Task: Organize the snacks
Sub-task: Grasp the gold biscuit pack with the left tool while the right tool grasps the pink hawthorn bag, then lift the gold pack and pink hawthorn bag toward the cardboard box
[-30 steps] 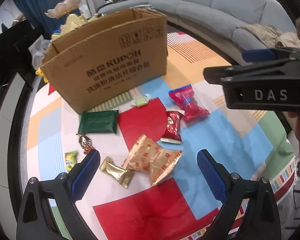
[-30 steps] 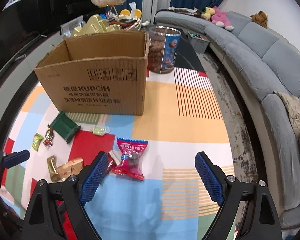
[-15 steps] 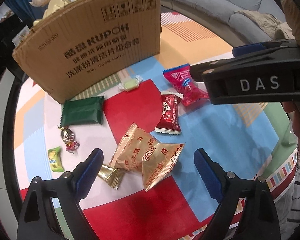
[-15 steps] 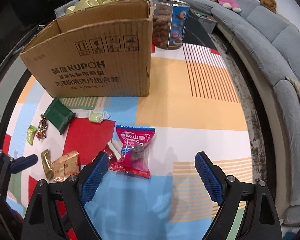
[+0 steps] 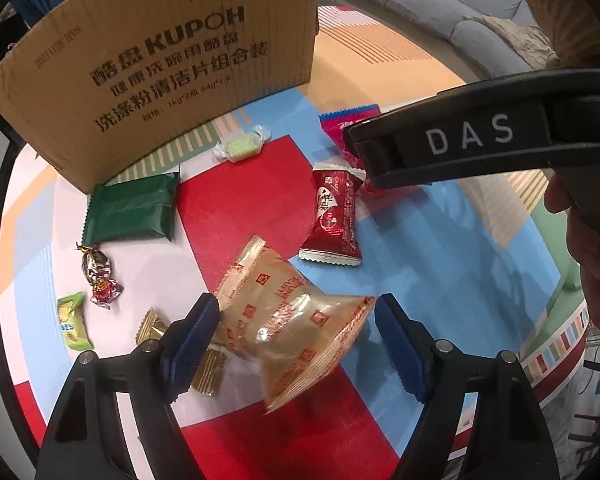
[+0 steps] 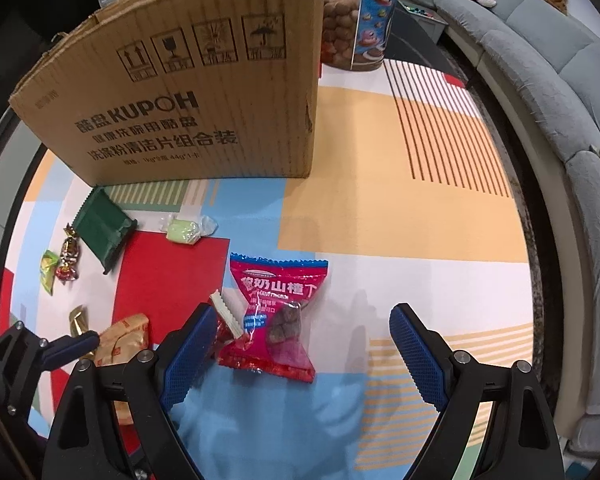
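While both grippers hover low over the colourful patchwork-patterned surface (image 6: 400, 216), their jaws stand wide apart and grip nothing. Nearest of all, the left gripper (image 5: 296, 344) straddles a crinkled gold foil biscuit packet with red print (image 5: 292, 316); its left blue pad sits just beside the packet's edge, though I cannot tell whether it touches. Tucked partly behind that pad lies a small gold-wrapped candy (image 5: 208, 368). The right gripper (image 6: 300, 356) frames a bright pink plastic snack bag with blue trim (image 6: 276, 312) — the bag lies between the blue pads, nearer the left one.

Every other snack lies in front of the large brown cardboard box printed KUPOH (image 5: 172, 68), on the side facing the cameras. A red foil sachet with white crimped ends (image 5: 334, 220) lies well in front of the box's right corner, just beside the pink bag. A pale green sweet in clear twist wrap (image 5: 242, 148) sits close to the box's front wall, and a flat dark green packet (image 5: 132, 210) lies almost against its left front corner. Further out on that left side rest a foil twist candy in gold and red (image 5: 98, 276) and a small yellow-green wrapped sweet (image 5: 73, 322).

Behind the box's right corner stands a clear round tub with a cartoon label (image 6: 356, 32) — beyond it curves a grey sofa (image 6: 540, 48).
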`<state>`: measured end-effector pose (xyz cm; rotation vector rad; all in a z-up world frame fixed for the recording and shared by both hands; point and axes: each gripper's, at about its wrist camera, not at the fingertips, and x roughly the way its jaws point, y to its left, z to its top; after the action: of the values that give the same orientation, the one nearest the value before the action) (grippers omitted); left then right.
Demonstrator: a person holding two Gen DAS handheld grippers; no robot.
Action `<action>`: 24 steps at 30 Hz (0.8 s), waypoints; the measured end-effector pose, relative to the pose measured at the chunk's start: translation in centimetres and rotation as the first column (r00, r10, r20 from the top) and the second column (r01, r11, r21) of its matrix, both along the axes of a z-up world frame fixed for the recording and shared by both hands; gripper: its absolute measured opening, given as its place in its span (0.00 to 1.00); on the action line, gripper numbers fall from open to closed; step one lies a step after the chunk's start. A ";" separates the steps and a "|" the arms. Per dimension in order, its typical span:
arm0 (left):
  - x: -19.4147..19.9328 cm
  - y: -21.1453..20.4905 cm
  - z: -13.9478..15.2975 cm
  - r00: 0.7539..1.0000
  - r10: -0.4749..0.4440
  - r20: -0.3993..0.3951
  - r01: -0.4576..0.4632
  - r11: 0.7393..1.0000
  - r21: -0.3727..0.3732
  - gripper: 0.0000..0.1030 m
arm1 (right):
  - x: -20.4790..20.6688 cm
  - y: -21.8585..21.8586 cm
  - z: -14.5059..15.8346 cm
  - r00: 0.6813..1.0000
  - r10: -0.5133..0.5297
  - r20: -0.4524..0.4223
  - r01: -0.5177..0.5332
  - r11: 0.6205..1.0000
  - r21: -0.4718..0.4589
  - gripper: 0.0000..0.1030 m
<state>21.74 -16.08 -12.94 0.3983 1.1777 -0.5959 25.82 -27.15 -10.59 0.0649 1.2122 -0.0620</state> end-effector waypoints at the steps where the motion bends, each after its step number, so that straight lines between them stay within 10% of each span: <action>1: 0.2 0.1 -0.1 1.000 0.002 -0.001 -0.002 1.000 -0.002 0.76 | 0.1 0.0 -0.2 1.000 0.002 -0.004 -0.002 1.000 0.002 0.86; 5: 0.9 0.5 -0.5 1.000 0.014 -0.006 -0.014 1.000 -0.012 0.68 | 0.6 0.1 -0.7 1.000 0.003 -0.010 -0.003 1.000 0.012 0.81; 13: 1.2 1.6 -0.4 1.000 0.023 -0.001 -0.023 0.999 -0.040 0.58 | 0.9 0.0 -2.2 0.999 0.009 -0.047 -0.006 0.997 0.072 0.35; 24: -0.2 2.3 1.3 0.999 0.048 0.018 -0.046 0.997 -0.067 0.54 | -0.4 0.1 -0.6 1.000 0.015 0.010 -0.015 0.998 0.064 0.31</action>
<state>21.59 -13.79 -11.60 0.3182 1.1426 -0.5878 25.47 -27.08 -11.21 0.1119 1.2055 -0.0098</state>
